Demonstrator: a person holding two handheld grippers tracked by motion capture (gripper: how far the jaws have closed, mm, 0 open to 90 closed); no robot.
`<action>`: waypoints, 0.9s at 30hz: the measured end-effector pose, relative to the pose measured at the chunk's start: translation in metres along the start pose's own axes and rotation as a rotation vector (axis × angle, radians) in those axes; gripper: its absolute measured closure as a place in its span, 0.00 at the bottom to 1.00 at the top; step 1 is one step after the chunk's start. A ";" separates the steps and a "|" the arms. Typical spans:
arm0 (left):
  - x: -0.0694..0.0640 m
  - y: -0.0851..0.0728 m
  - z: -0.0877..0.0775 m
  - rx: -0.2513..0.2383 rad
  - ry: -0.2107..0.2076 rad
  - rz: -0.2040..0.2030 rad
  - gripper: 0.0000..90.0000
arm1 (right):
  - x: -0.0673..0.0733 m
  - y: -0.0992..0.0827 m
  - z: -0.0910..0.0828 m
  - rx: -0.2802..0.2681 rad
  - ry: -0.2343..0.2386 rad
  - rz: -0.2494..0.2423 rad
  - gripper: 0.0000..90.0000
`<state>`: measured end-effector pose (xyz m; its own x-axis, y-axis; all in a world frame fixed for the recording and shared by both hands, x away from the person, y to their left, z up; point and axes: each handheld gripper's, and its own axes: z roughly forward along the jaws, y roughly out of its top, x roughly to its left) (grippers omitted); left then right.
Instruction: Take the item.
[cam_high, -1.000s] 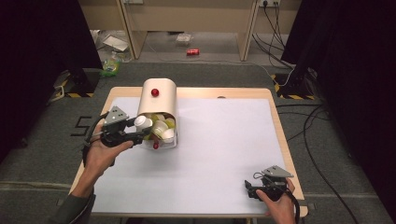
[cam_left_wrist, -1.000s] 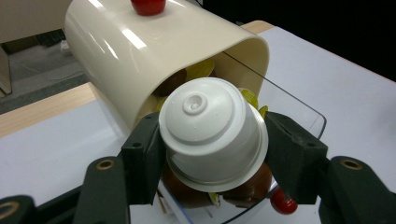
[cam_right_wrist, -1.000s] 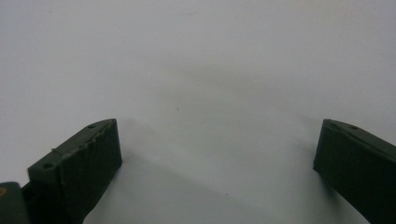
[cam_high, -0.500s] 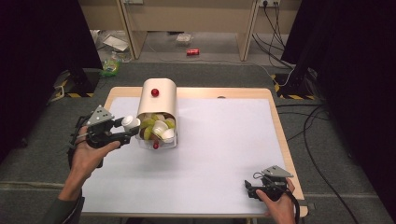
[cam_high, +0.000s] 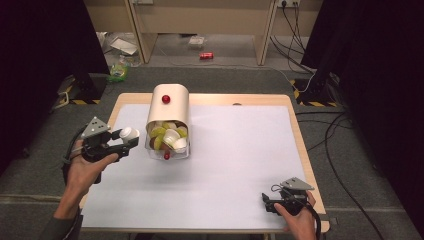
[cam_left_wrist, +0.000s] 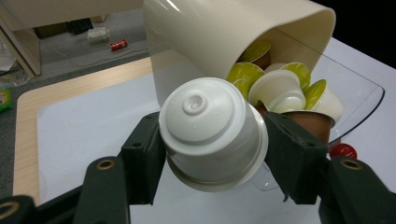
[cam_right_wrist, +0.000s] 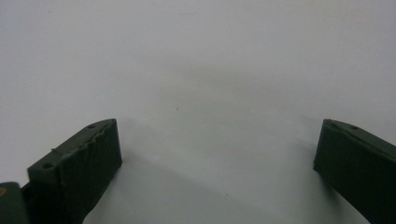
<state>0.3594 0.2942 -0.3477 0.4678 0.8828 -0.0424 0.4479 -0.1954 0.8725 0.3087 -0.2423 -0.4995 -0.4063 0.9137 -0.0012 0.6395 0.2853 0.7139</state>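
My left gripper clamps a white capsule just left of the cream dispenser, clear of its tray — the pick looks done, so next comes setting it down on the white mat. It's smooth, domed, dimpled on top. My right gripper rests at the right — jaws apart, nothing between.

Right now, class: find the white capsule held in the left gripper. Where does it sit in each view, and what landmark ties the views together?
High view: white capsule at left, between the left gripper's jaws, beside the dispenser's mouth.
Left gripper view: centre, large, clamped by both jaws.
Right gripper view: not in it; the open right gripper faces the white mat.
Shared landmark: cream dispenser.
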 end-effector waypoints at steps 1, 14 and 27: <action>0.001 -0.001 0.000 0.000 0.001 -0.001 0.45 | 0.000 0.000 0.000 -0.001 -0.001 -0.001 0.01; 0.013 -0.019 0.003 0.014 0.030 -0.035 0.45 | 0.000 0.000 0.000 -0.002 -0.001 0.002 0.01; 0.027 -0.045 0.009 0.018 0.052 -0.085 0.45 | 0.000 0.000 0.000 -0.002 0.000 0.000 0.01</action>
<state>0.3582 0.3232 -0.3927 0.3870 0.9177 -0.0900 0.4983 -0.1260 0.8578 0.3087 -0.2423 -0.4997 -0.4064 0.9137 -0.0014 0.6380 0.2849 0.7154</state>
